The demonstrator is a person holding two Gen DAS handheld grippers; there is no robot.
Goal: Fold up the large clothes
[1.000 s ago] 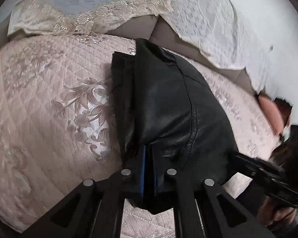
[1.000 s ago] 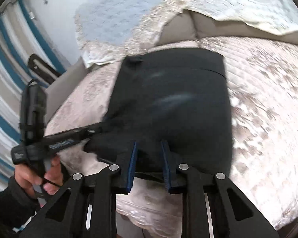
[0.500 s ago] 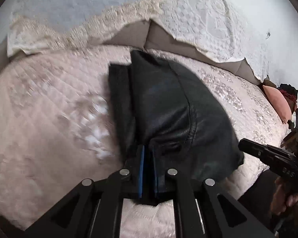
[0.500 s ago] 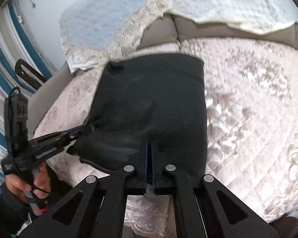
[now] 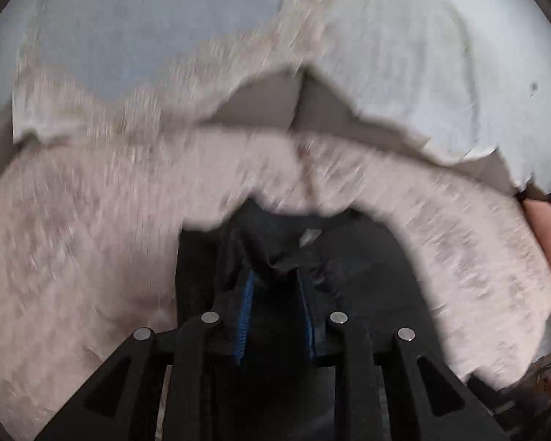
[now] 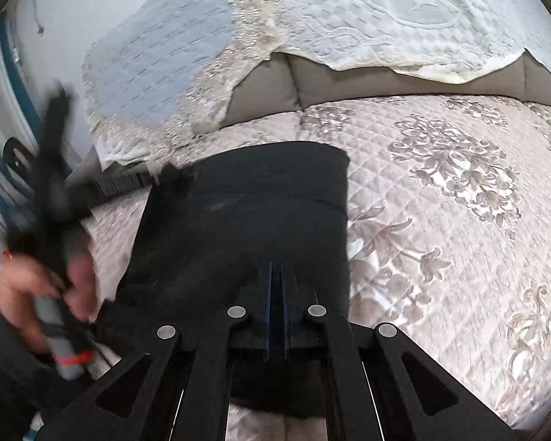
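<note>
Right gripper, at 6 o'clock in its own view: blue pads pressed together, pinching the near edge of the black garment. The garment lies folded on the floral quilted cover, its far edge toward 12 o'clock.

Left gripper: jaws have just been opening and now stand slightly spread. A bunched fold of the garment sits between the pads; whether they press it cannot be told, as this view is blurred.

At 9 o'clock in the right view, a hand holds the left gripper's handle.

Beyond, toward 12 o'clock: grey sofa back draped with white lace covers. No containers in view.
</note>
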